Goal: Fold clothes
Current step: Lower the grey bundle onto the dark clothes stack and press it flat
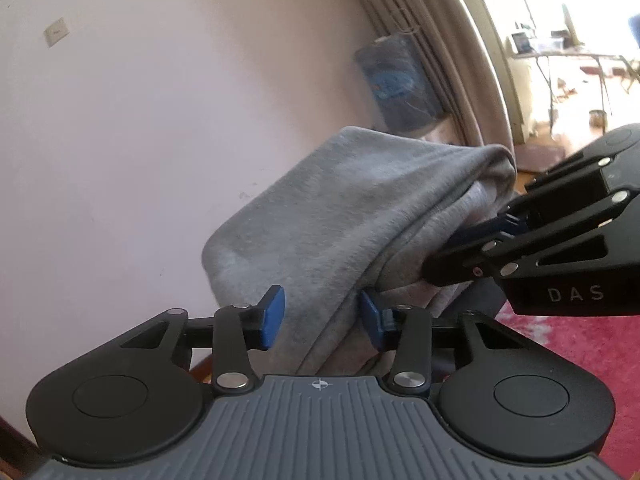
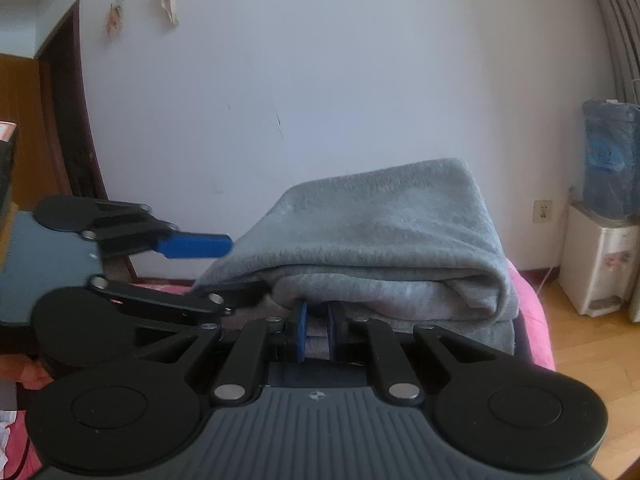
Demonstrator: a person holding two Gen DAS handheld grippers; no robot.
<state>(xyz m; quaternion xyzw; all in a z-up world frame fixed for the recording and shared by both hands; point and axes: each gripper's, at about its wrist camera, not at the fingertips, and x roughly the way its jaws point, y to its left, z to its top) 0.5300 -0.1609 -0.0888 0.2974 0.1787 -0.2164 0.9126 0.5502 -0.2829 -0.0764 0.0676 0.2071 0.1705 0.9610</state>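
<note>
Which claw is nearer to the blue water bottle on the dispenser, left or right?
Right, probably. The right claw, shut on the grey garment, holds the end toward the water bottle. The left claw, open around the garment, sits at the far end.

The left hand-held gripper is held parted; the right hand-held gripper is clamped nearly closed on cloth.

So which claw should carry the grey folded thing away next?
Probably the right claw: it is shut on the folded grey garment. The left claw stands open around its edge.
</note>
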